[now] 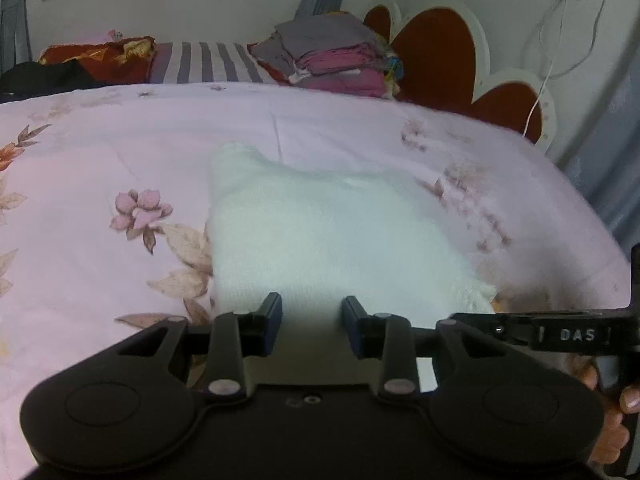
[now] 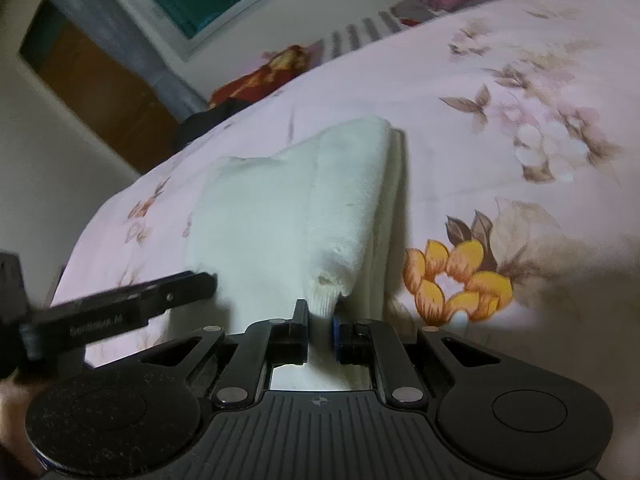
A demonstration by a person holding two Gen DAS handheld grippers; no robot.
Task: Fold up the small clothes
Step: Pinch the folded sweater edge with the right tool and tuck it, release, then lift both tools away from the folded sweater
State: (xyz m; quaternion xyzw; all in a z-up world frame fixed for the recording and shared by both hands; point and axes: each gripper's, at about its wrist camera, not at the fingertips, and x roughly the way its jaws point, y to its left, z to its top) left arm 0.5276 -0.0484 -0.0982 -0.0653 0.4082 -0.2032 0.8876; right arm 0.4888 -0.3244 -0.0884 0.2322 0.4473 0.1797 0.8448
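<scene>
Right claw (image 2: 320, 316) pinches ribbed hem of fuzzy white knit garment (image 2: 280, 208); left claw (image 1: 312, 312) spread, holding nothing

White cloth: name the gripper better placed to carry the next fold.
Right gripper, probably: it is shut on the white cloth's near corner, while the left gripper is open above it.

My left black two-finger claw (image 1: 312, 310) stands with its jaws spread apart, nothing between them. My right black two-finger claw (image 2: 319, 318) has its jaws drawn close, pinching the white knitted cloth (image 2: 280, 208). My right hand's bare fingers (image 1: 628, 400) wrap that claw's handle.
</scene>
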